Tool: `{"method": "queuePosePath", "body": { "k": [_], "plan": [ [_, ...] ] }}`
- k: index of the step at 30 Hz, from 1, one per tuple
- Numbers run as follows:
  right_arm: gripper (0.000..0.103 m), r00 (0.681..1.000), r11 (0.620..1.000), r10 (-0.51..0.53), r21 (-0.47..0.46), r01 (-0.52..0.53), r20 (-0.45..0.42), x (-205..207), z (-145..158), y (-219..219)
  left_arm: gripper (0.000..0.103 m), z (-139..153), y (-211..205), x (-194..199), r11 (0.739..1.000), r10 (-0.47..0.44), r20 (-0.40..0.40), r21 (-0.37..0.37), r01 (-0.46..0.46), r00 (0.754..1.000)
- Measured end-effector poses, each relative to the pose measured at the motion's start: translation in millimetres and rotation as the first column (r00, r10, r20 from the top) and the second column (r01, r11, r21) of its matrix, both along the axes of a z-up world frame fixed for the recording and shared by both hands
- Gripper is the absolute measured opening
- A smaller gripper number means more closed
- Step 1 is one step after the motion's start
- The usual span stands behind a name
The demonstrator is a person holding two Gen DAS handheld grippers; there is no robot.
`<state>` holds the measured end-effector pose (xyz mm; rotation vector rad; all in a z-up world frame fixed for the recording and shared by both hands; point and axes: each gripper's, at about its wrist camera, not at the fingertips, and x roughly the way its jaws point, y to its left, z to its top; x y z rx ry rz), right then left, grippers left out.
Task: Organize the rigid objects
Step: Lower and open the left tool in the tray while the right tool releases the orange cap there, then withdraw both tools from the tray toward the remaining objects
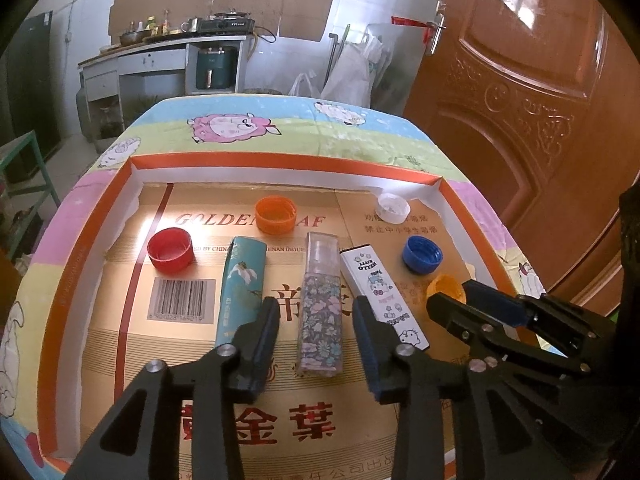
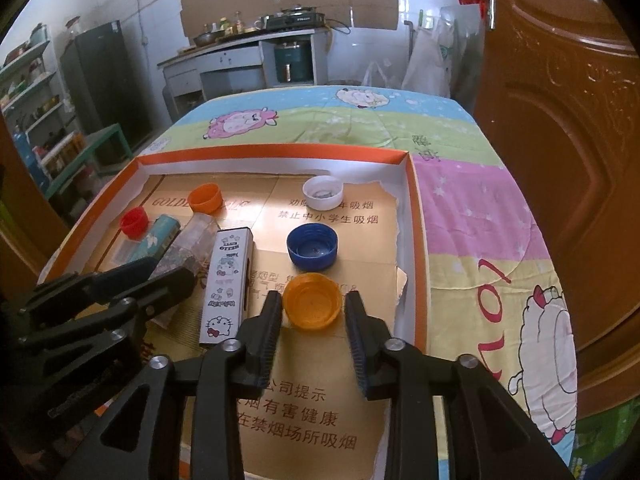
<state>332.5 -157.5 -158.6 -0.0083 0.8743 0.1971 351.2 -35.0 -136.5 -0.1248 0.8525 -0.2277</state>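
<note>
Tray [image 1: 132, 208]: shallow cardboard box, orange rim, gold printed liner, sitting on a cartoon-sheep cloth [image 1: 224, 124]. All items are inside it.

Left to right, left wrist view:
- red cap [image 1: 170, 250], open side up, far left
- teal lighter [image 1: 240, 284], lying flat, long axis pointing away from the camera
- orange cap [image 1: 276, 214], behind the teal lighter and the bottle, open side up
- floral bottle [image 1: 322, 312], lying flat, clear cap end pointing away
- white lighter [image 1: 384, 300], Hello Kitty print, lying flat just right of the bottle, angled
- blue cap [image 1: 422, 254], open side up
- white cap [image 1: 394, 208], back right corner near the tray wall
- amber cap [image 1: 444, 286], front right, partly hidden by the right gripper

Left gripper [image 1: 316, 344]: released, jaws spread. They straddle the near end of the floral bottle with a gap on both sides, no contact visible. Left finger overlaps the near end of the teal lighter, right finger the white lighter's edge; cannot tell if either is touching.

Right gripper [image 2: 312, 316]: released, jaws spread around the amber cap [image 2: 312, 300]. Cap sits between the fingertips, open side up, on the liner. Left pad looks at or very near the cap wall; right pad is just beside it with a thin gap. Not clamped.

Right wrist view also shows the blue cap [image 2: 312, 246] just behind the amber one, and the white cap [image 2: 322, 192] further back.
</note>
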Motion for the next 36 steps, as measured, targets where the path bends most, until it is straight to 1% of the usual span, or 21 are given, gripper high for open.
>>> {"method": "queuePosePath", "body": {
  "k": [1, 3, 12, 24, 29, 36],
  "plan": [
    [0.043, 1.0, 1.0, 0.002, 0.001, -0.002, 0.003, 0.2, 0.7, -0.4, 0.041, 0.9, 0.3, -0.5, 1.0, 0.0, 0.004, -0.001, 0.0, 1.0],
    [0.044, 1.0, 1.0, 0.005, 0.009, -0.005, 0.004, 0.2, 1.3, -0.7, 0.042, 3.0, 1.5, -1.3, 1.0, 0.004, 0.013, -0.004, -0.004, 1.0],
    [0.045, 1.0, 1.0, -0.014, 0.028, 0.014, 0.025, -1.9, 6.9, -8.0, 0.042, 14.8, 2.1, -8.5, 1.0, 0.004, 0.046, -0.013, -0.003, 0.999],
    [0.045, 0.998, 0.999, -0.024, 0.047, 0.021, 0.053, -11.4, 20.0, -10.1, 0.042, 34.8, 11.7, -30.3, 1.0, 0.022, 0.083, -0.012, -0.022, 0.996],
    [0.045, 0.997, 0.999, -0.021, 0.037, 0.018, 0.071, -27.4, 31.3, -6.6, 0.042, 43.6, 17.7, -42.7, 0.999, 0.033, 0.099, -0.012, -0.032, 0.995],
    [0.045, 0.997, 0.999, -0.032, 0.044, 0.028, 0.073, -49.9, 40.1, -4.8, 0.042, 56.7, 27.7, -65.4, 0.999, 0.048, 0.124, -0.021, -0.045, 0.991]
  ]
}}
